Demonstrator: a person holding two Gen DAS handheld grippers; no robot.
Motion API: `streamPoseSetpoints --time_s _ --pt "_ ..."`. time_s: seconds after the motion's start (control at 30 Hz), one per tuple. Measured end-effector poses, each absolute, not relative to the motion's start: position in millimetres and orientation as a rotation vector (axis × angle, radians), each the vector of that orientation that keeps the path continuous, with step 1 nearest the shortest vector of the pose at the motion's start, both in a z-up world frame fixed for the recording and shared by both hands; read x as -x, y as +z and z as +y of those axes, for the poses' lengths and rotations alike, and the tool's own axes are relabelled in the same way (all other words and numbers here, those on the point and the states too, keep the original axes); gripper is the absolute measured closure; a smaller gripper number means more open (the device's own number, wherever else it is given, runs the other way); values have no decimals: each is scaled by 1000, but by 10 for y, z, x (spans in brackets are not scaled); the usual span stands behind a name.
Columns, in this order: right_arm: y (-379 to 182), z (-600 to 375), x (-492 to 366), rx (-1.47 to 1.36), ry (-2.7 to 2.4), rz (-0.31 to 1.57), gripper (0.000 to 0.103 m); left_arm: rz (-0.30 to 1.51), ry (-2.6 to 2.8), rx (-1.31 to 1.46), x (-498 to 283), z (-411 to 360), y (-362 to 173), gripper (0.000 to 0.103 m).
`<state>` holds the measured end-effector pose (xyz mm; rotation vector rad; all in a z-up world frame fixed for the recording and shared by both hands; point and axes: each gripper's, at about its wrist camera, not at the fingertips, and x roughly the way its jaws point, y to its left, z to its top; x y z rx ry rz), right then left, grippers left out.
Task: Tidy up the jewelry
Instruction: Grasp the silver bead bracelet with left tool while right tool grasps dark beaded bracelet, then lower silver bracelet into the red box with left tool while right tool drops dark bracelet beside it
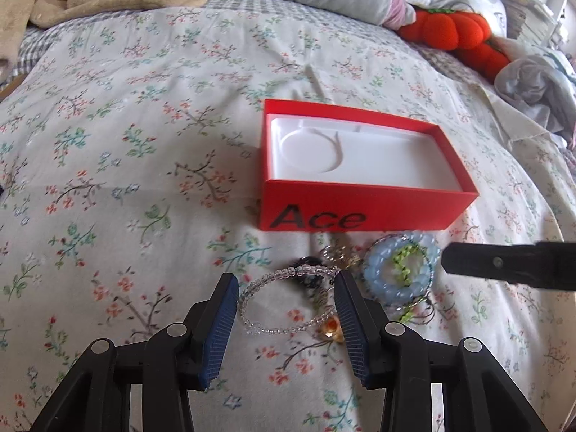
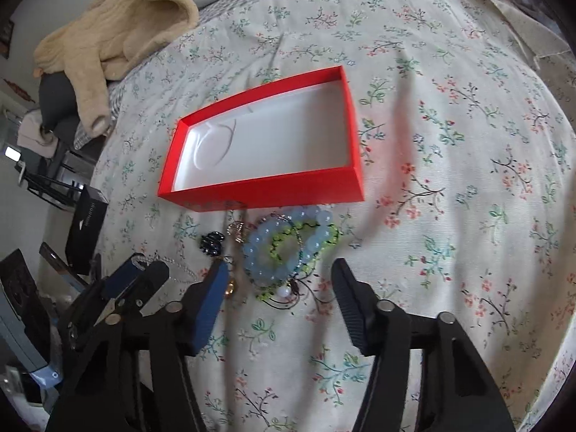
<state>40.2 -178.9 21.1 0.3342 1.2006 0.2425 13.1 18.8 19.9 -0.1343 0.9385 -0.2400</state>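
a: two grippers, both open wide and empty. the left gripper sits low over the clear bead bracelet, a finger on each side of the loop, neither pad touching it that i can see.

b: and the right gripper?

a: it hovers just short of the pile. the blue bead bracelet lies at its 12 o'clock, with the green bead bracelet tangled inside it and a white pearl on a dark cord nearest the fingers.

b: where's the jewelry relative to the box?

a: all of it is heaped on the floral bedspread, just beside the near wall of the red box. from the left wrist, the box is at 12 o'clock and the blue bracelet at 2. a black hair clip and a small gold charm lie at the pile's 9 o'clock side.

b: box contents?

a: white tray insert, nothing in it. my guess: it's parked open and close so each carry is short.

b: step in hand?

a: judged: first pick, nothing sorted yet. tangled cords may drag neighbours along.
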Motion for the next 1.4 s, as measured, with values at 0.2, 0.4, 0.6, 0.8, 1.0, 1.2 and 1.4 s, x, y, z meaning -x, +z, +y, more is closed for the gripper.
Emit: streamPoseSetpoints --time_s 0.2,0.4,0.6,0.8,1.0,1.2,1.4 --pt "50 -1711 -582 -310 182 1231 69 956 -224 169 -123 340 168 57" --pt "-21 -1681 -652 -232 128 1243 75 965 -219 180 -142 402 140 57" --pt "-102 -1666 -656 -212 121 1271 98 985 -215 202 -168 445 94 57" --pt "160 -1700 -575 -267 181 1213 101 994 -237 230 -166 427 190 58" --pt "554 -1697 -502 -318 267 1136 101 986 -266 208 -219 354 478 58" --pt "889 -1779 -540 -382 303 1059 101 999 -298 239 -439 298 695 58" --pt "1003 -1872 -698 -434 321 1031 101 1017 -329 241 -760 111 728 58"
